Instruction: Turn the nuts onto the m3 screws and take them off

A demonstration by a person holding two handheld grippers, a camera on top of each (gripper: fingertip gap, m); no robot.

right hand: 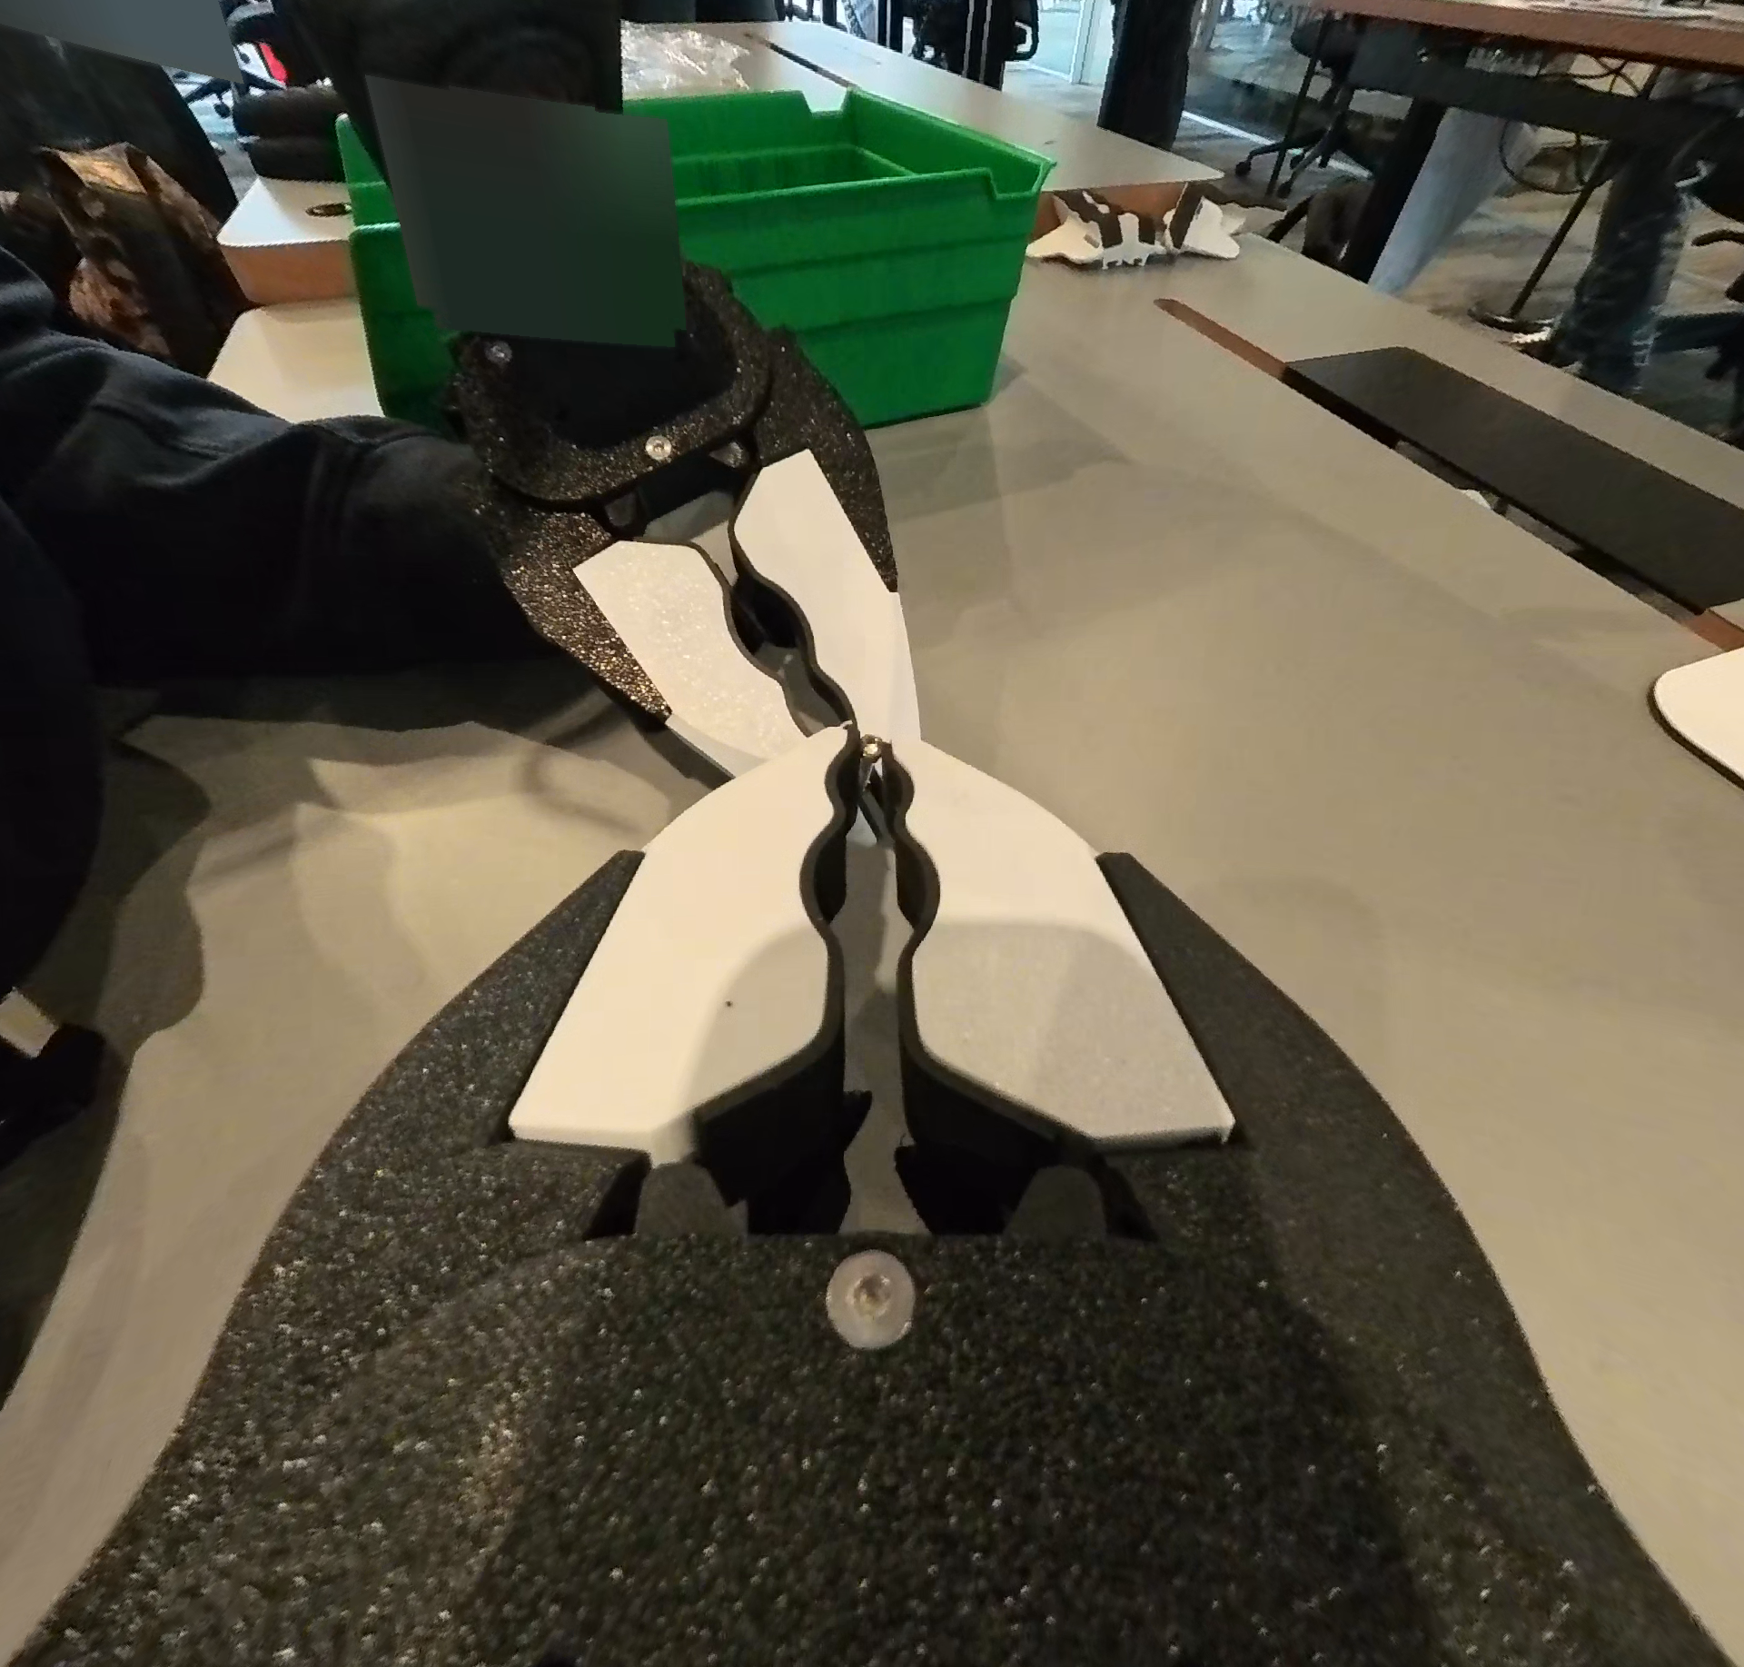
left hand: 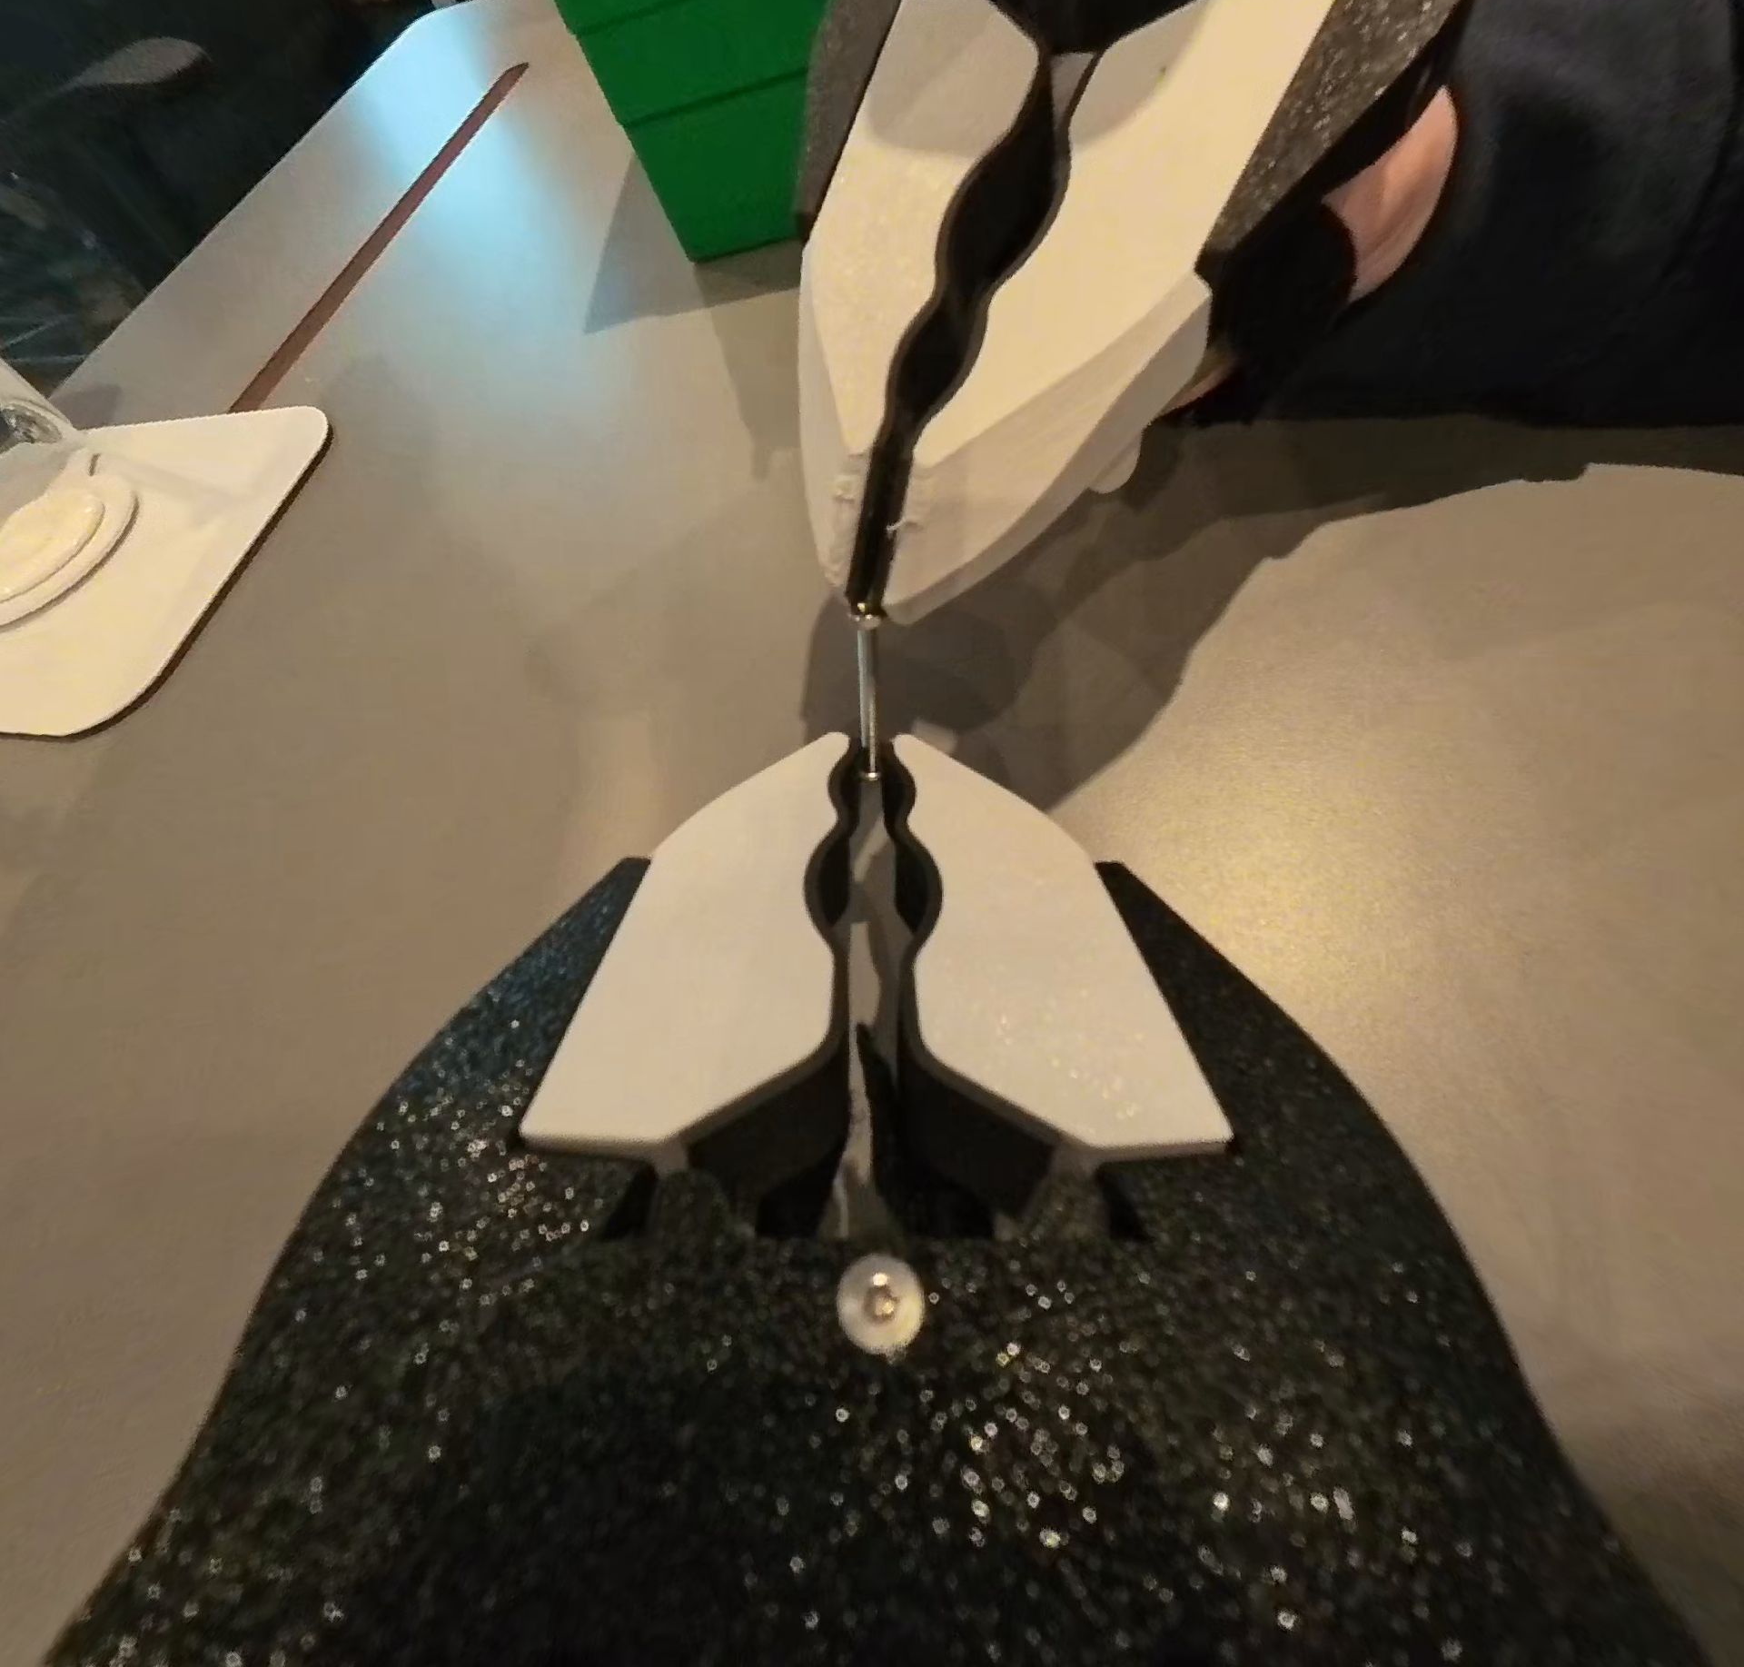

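Grey tabletop [left hand: 377, 583] stretched before a green bin [left hand: 698, 93]. Near the bin, the left gripper [left hand: 870, 753] clamped a thin screw [left hand: 866, 687]; the right gripper [left hand: 863, 607] pinched its nut [left hand: 865, 618]. Both looked tiny, light, stiff and slippery, likely best gripped at the fingertips.

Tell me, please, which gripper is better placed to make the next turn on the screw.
Right, probably: the right gripper pinches the far end of the screw roughly in line with its shaft, so a wrist roll would spin it. The left gripper clamps the near end, steadying it.
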